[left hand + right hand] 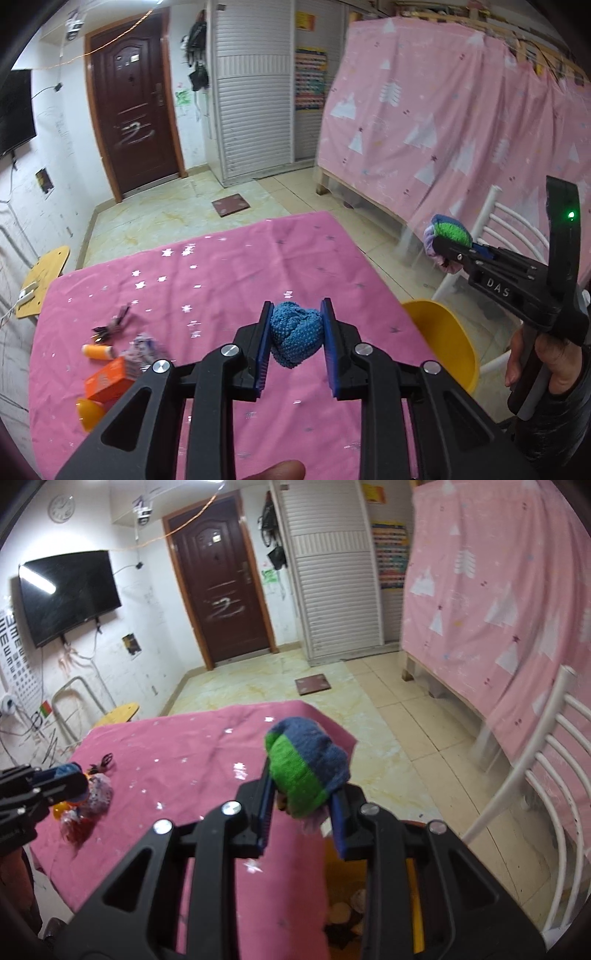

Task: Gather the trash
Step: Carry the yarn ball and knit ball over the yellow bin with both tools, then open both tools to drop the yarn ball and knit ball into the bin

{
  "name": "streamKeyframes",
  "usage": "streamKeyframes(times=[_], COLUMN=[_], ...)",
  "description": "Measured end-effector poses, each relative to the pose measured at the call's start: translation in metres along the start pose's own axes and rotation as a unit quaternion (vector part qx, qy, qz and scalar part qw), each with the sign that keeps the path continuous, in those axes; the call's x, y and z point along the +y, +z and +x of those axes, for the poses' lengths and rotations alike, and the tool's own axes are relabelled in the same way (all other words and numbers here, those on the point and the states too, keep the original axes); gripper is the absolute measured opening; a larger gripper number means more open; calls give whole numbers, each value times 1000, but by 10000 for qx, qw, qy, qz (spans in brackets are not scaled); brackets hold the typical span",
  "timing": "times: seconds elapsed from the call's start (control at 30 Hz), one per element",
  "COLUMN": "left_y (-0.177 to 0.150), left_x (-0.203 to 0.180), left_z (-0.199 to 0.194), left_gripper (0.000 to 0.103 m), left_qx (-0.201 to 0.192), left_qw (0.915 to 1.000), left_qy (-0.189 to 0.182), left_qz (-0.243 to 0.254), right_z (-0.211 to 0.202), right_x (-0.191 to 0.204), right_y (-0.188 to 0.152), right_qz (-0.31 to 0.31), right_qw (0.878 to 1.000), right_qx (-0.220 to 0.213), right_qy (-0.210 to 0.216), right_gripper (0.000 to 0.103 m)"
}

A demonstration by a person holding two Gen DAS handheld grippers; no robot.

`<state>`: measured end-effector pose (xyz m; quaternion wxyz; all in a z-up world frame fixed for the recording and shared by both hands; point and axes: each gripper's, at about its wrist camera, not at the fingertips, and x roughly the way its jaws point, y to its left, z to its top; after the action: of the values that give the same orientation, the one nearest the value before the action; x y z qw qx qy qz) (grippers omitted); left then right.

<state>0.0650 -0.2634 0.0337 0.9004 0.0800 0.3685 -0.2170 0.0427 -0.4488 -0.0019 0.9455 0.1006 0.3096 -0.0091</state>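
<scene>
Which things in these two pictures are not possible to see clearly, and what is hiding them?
- Yellow bin, right wrist view: the right gripper covers most of it; contents are blurry.
- Orange box, left wrist view: the left gripper arm cuts off its corner; print unreadable.
- Small pile on the table, right wrist view: blurred, items unclear.
- Green and blue ball: its underside is hidden between the fingers.

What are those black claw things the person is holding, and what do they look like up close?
Each is a handheld tool of matte black plastic. The left gripper has angular arms with triangular cut-outs, silver round bolts, and two flat fingers lined with ribbed blue pads. The right gripper matches it; seen from the left camera, it carries white "DAS" lettering, a green light and a pistol handle. The person's sleeve is dark.
</scene>
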Motion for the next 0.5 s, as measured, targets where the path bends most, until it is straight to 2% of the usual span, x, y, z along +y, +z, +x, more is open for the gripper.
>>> streamKeyframes(times=[0.27,0.5], left_y=[11,23], left_x=[-48,-94], left_z=[17,44], left_gripper=[17,18], left_qx=[136,315], left_qw=[9994,9970], left_qy=[-269,-669], left_qz=[177,208], right_z=[-11,-4], right_x=[-43,-74], right_y=[-22,-59], right_qz=[220,388], right_qw=[9997,9983], right_qx=[33,403], right_qy=[-123,-186], right_gripper=[25,26])
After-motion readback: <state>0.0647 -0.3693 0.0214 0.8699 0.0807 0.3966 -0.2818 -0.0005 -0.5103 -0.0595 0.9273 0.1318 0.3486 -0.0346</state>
